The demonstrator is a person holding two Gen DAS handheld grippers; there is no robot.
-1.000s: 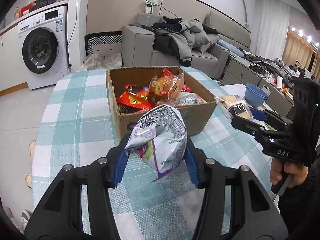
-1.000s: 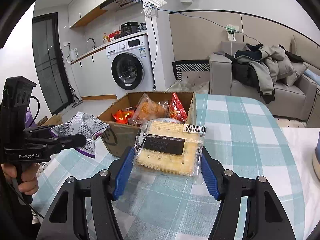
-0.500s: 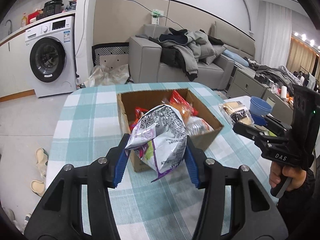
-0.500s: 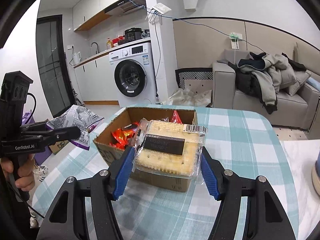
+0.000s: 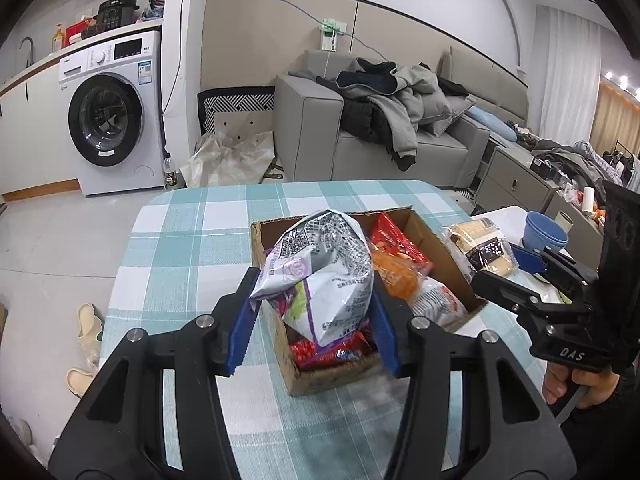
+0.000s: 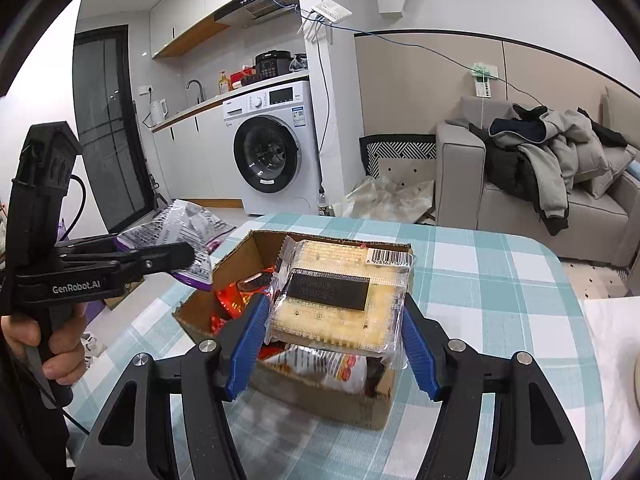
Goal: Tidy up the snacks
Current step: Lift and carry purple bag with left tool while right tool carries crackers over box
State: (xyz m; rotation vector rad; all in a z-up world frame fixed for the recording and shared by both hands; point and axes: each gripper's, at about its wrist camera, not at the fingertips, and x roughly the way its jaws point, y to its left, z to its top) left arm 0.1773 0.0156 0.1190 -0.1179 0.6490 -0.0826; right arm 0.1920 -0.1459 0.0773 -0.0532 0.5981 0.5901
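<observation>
both snacks held over the box, neither released

left gripper point(image 5: 316, 300): jaws pinching the crinkled silver-and-purple chip bag point(image 5: 320, 268) by its sides. the bag hangs between the blue pads, upright, top flared above them. past the jaws and under the bag sits the cardboard box point(image 5: 320, 376) on the checked bench point(image 5: 180, 232), red and orange packets point(image 5: 396, 256) already inside. side grip leaves the bag's bottom free, so it can go straight down into the box.

right gripper point(image 6: 336, 320): jaws clamped on the two side edges of the clear-wrapped cracker pack point(image 6: 340, 296), barcode end away from the jaws, pack roughly flat and tilted a little. box opening lies directly beyond and below the jaws; the pack covers much of it in the right wrist view. edge grip keeps the flat face down for laying on top of the pile.

judgement: step in hand is carry-to-box, nearly done. both payloads sit over the same opening, so drop one first, probably the bag. releasing from up here may bounce a packet off the heaped contents and over the rim.
</observation>
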